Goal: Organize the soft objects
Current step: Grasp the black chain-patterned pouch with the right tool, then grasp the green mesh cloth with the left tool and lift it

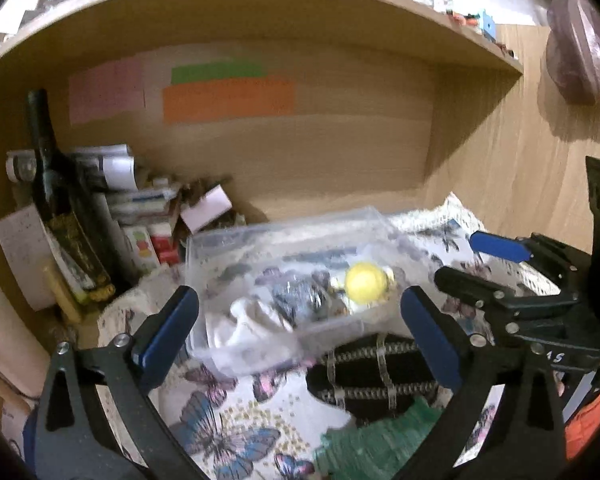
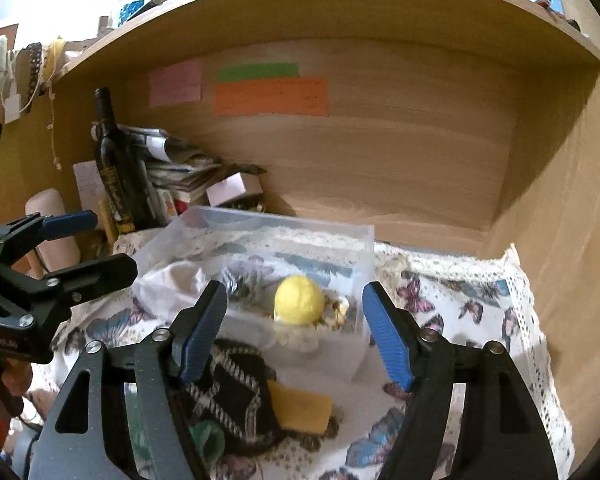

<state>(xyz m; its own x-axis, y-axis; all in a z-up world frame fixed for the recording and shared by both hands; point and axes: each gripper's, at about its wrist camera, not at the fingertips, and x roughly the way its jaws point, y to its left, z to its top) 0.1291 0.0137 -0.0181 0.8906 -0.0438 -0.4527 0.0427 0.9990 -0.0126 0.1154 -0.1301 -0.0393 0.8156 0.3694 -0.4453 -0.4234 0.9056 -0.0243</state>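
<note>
Both grippers' fingers (image 1: 168, 332) (image 2: 388, 340) spread wide, empty, before the clear box (image 2: 260, 276) holding soft objects.

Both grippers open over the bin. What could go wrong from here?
1. The clear plastic bin is light and see-through; a finger could likely clip its rim and shove it.
2. The white cloth hangs over the bin's edge and may snag the left gripper.
3. The black knit piece lies under the right gripper, touching the yellow sponge; grabbing one might drag the other.
</note>
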